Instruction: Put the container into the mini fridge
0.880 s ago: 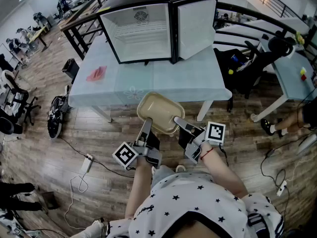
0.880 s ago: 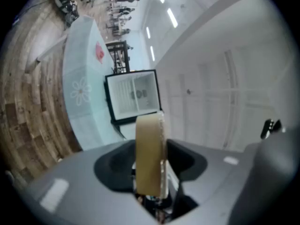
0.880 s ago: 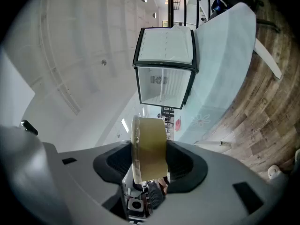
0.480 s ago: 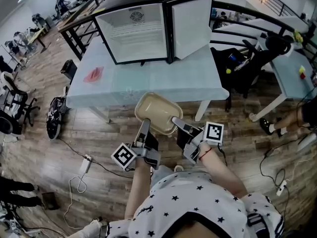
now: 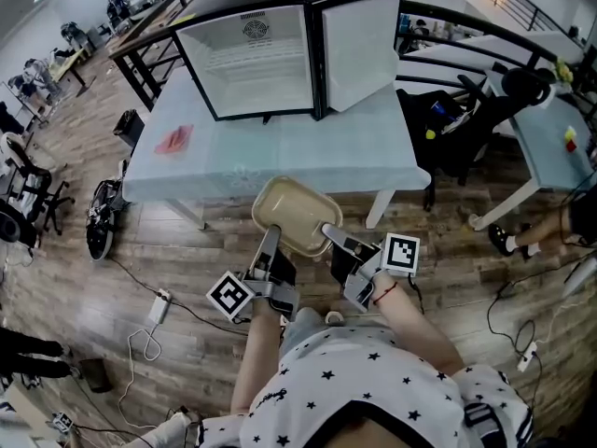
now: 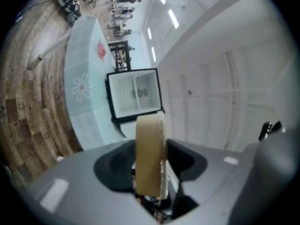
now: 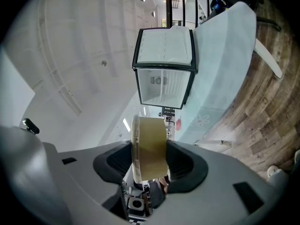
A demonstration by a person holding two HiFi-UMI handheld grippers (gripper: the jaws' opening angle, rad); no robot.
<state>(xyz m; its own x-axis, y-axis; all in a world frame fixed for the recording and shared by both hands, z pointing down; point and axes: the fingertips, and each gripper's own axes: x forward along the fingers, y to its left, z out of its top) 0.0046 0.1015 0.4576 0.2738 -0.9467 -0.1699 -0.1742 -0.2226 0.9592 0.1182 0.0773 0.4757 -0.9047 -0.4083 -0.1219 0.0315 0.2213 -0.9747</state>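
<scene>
Over wooden floor (image 5: 177, 269), left claw (image 5: 270, 239) and right claw (image 5: 332, 233) clamp the container (image 5: 297, 213).

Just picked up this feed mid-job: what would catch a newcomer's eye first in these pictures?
First is the tan container, held in the air just short of the table, with the left gripper clamped on its near-left edge and the right gripper on its near-right edge. Beyond it on the table stands the mini fridge, its door swung open to the right. A pink cloth lies at the table's left.
</scene>
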